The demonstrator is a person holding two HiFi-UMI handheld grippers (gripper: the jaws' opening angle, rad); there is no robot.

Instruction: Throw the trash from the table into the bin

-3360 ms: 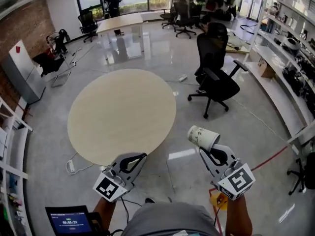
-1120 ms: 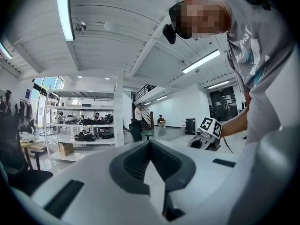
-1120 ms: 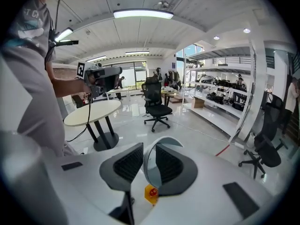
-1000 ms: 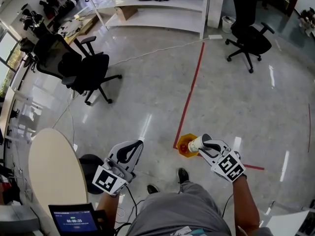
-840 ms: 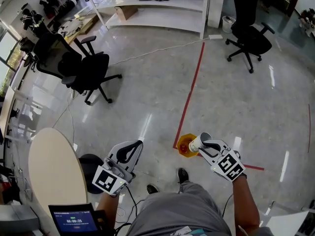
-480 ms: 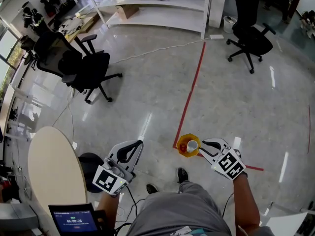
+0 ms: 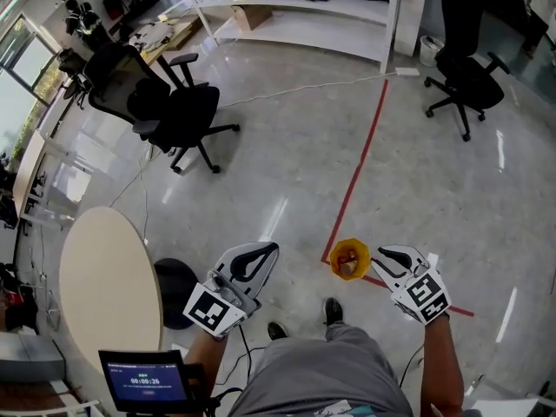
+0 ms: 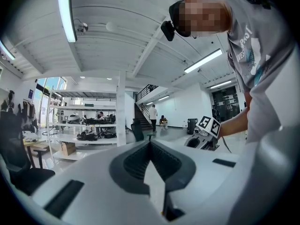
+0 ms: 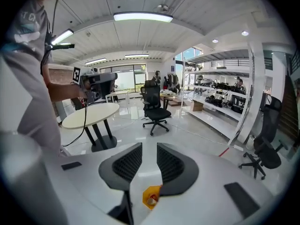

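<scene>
**Layout.** The reference point is the yellow bin (image 7: 335, 257), which stands on the glossy floor at the near end of the red floor line (image 7: 356, 181). The round table (image 7: 109, 289) is well apart from the bin, on its left in the head view. The part of the table top that shows carries no trash. The office chair (image 7: 169, 102) stands further from the bin, up and to the left.

**Grippers.** The right gripper (image 7: 380, 255) hangs just beside the bin on its right, angled down toward the rim. Its jaws have just been opening and now stand a narrow gap apart. Nothing is between them, and the bin shows through the gap. The left gripper (image 7: 268, 250) is held left of the bin, between it and the table. Its jaw tips meet and it holds nothing.

**Hazards.**
- The bin is small and looks light. A sideways swing of the right gripper as it leaves could strike the rim, tip the bin and spill its load.
- The person's shoe (image 7: 333, 311) is near the bin on the near side. A careless step could kick it across the slick floor.

**Task object.** The paper cup (image 9: 152, 201) lies inside the bin. It is pale and appears to rest on its side; finer detail is too small to tell. This item is judged deposited.
</scene>
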